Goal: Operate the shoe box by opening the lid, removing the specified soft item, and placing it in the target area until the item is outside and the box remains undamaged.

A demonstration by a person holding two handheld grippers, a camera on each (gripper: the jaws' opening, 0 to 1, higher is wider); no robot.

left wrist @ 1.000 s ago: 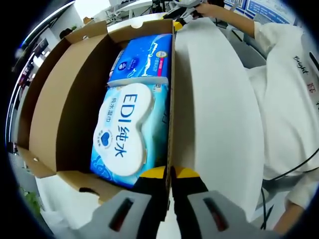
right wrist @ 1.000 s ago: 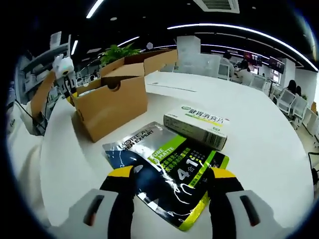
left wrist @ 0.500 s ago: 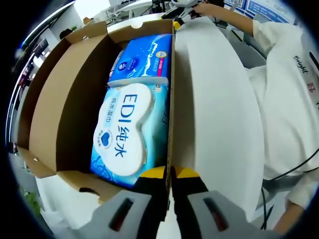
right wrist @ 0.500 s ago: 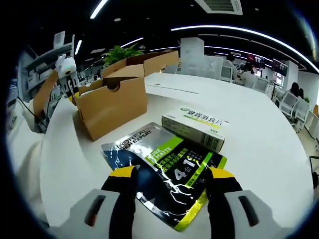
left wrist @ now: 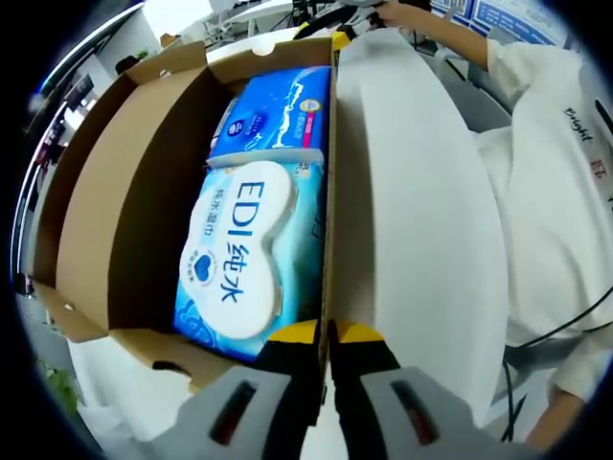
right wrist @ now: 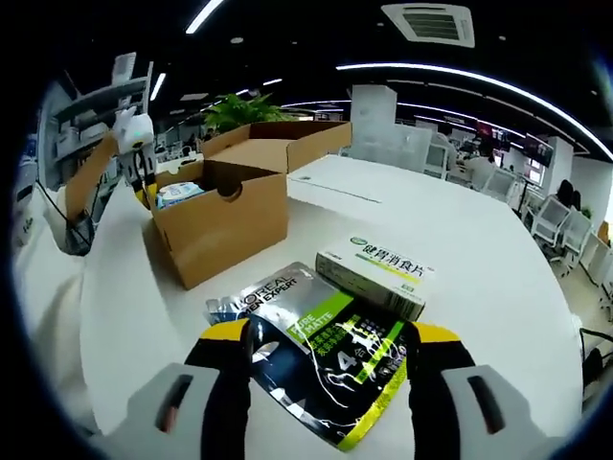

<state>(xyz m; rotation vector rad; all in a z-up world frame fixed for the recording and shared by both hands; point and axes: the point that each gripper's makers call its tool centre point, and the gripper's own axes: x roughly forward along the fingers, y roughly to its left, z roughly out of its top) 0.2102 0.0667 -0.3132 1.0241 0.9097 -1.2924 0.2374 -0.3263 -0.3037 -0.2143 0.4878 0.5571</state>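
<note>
**Box open, left claw pinching its wall, right claw wide over the pouch**

Left gripper view: left claw (left wrist: 326,335) has its jaws together, clamped on the top edge of the box (left wrist: 105,220) wall at the near corner; lid swung open, box interior in plain sight; inside lie two soft packs end to end: a blue-and-white wipes pack (left wrist: 244,254) marked EDI nearest the claw, and a blue tissue pack (left wrist: 276,115) beyond it, touching it, against the far wall; both packs sit along the wall the claw grips, w/ bare cardboard floor on the other side; white tabletop (left wrist: 412,211) runs beside the box; a person's white sleeve (left wrist: 546,105) at the tabletop edge.

Right gripper view: right claw (right wrist: 328,337) has jaws wide apart, holding nothing, poised just above a dark foil pouch (right wrist: 316,359) w/ green panel lying flat on the tabletop (right wrist: 498,287); pouch lies btwn the yellow fingertips (right wrist: 225,333); whether they touch it, can't tell; a small white-and-green carton (right wrist: 375,278) lies just beyond the pouch, its edge at or over the pouch's far corner; the box (right wrist: 225,225) stands farther back toward the tabletop's left edge, apart from pouch and carton, lid flaps up, blue pack (right wrist: 177,193) visible inside; left claw (right wrist: 144,182) shows at the box's far corner.
</note>
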